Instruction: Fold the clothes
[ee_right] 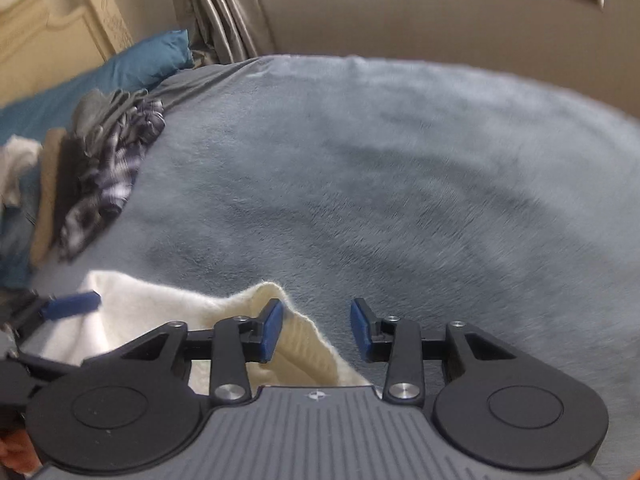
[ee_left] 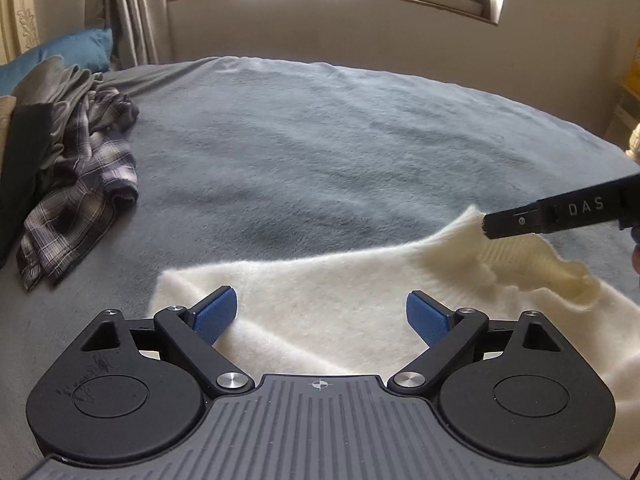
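On the bed, left wrist view: a grey-blue blanket [ee_left: 320, 140] covers the bed, and every place below is given relative to it.
Cream sweater: the cream sweater [ee_left: 320, 300] lies on the near part of the blanket, mostly flat, directly under and ahead of the left tongs.
Left tongs: the left tongs [ee_left: 322, 316] hover over the sweater with their blue pads [ee_left: 216, 314] spread wide apart, nothing between them.
Right tongs, seen from the left: the right tongs [ee_left: 486, 226] reach in from the right edge of the blanket, their black tip against a raised fold of the sweater; whether they pinch it cannot be told from this angle.
Clothes pile: a plaid garment [ee_left: 80, 184] and a grey garment [ee_left: 56, 84] lie crumpled at the blanket's left edge.
Pillow: a blue pillow [ee_left: 60, 52] sits beyond the pile at the blanket's far left corner.

Right wrist view, same blanket [ee_right: 380, 180]: blurred.
Right tongs: the right tongs [ee_right: 316, 330] stand parted, and the left pad [ee_right: 270, 330] is beside the sweater's ribbed edge [ee_right: 308, 354], which rises between the pads without being clamped.
Sweater: its body [ee_right: 152, 316] spreads toward the blanket's near left.
Left tongs: one blue pad [ee_right: 74, 304] shows over the sweater at the left.
Clothes pile: the plaid garment [ee_right: 108, 184] stays at the blanket's left edge, the pillow [ee_right: 132, 64] behind it.
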